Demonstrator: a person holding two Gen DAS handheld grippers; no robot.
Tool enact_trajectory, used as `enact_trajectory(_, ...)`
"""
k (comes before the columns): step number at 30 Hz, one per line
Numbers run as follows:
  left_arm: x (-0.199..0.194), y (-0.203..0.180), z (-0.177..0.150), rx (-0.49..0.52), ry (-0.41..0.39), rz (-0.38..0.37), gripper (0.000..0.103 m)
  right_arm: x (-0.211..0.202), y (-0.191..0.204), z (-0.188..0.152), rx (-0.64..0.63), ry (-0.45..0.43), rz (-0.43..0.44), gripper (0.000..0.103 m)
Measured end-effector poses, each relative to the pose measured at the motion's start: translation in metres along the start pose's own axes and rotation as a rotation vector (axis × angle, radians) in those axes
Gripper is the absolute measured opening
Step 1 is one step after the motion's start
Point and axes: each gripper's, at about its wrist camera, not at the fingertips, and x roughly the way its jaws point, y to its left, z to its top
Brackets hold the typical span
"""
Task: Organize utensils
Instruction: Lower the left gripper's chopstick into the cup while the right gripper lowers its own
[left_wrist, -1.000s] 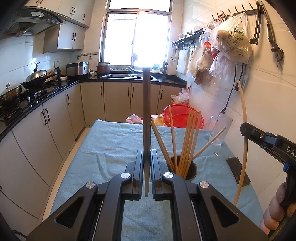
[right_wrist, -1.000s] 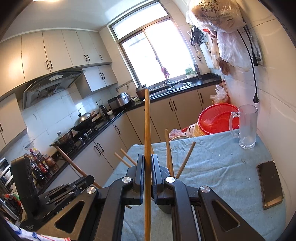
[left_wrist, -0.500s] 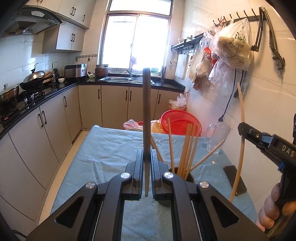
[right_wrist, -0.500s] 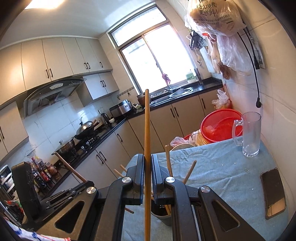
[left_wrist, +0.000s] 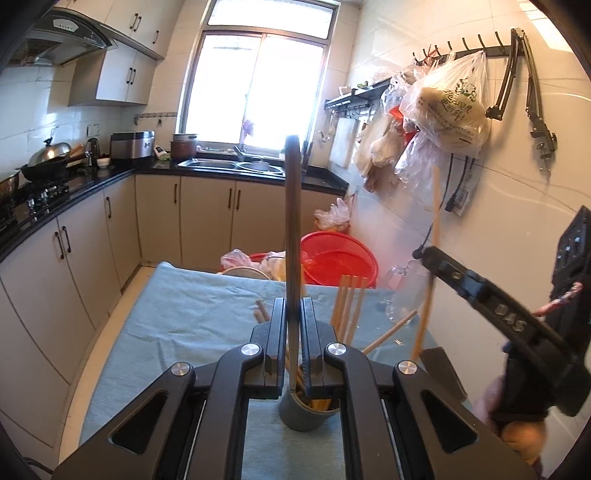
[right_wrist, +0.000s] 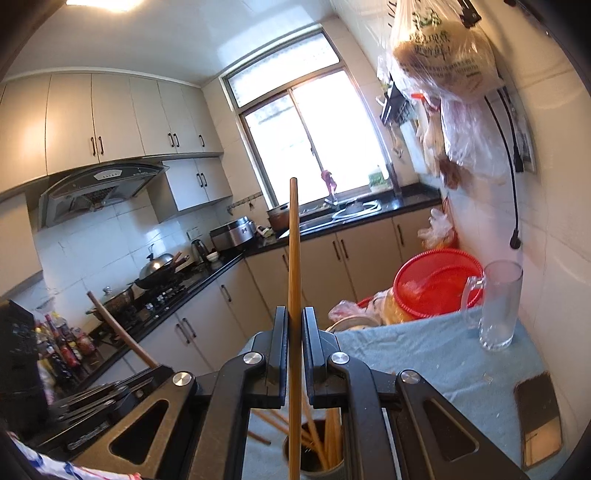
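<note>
Each tool, left and right, still clenches one upright chopstick, now raised higher above the holder.

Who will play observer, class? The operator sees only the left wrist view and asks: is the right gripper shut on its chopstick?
Observer: Yes. The right gripper is shut on a light wooden chopstick.
Operator: Is the glass mug filled?
Observer: No. The glass mug looks empty and stands upright.
Operator: My chopstick is backlit. What colour is it?
Observer: The left chopstick is reddish brown.
</note>
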Motion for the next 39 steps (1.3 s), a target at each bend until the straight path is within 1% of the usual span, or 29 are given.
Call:
enact_trajectory(5, 0.007, -0.003, 0.005, -0.027, 0.026, -0.048, 0.007, 0.017, -0.003, -0.003, -0.004, -0.02, -0.023, 0.007)
enact_trajectory(8, 0.013, -0.006, 0.007, -0.026, 0.034, -0.058, 0.007, 0.029, -0.005, -0.007, -0.003, -0.022, -0.043, 0.007)
enact_trajectory(15, 0.03, -0.013, 0.003, 0.008, 0.049, -0.049, 0.007, 0.052, -0.008, -0.018, -0.019, -0.03, -0.068, 0.007)
enact_trajectory(23, 0.052, -0.009, -0.006, -0.004, 0.093, -0.043, 0.007, 0.062, -0.01, -0.028, -0.041, -0.048, -0.108, 0.007)
enact_trajectory(28, 0.062, -0.009, -0.014, 0.0, 0.118, -0.041, 0.007, 0.07, -0.015, -0.036, -0.034, -0.031, -0.11, 0.007)
enact_trajectory(39, 0.071, -0.003, -0.029, 0.001, 0.149, -0.027, 0.007, 0.074, -0.023, -0.049, -0.033, 0.0, -0.126, 0.007)
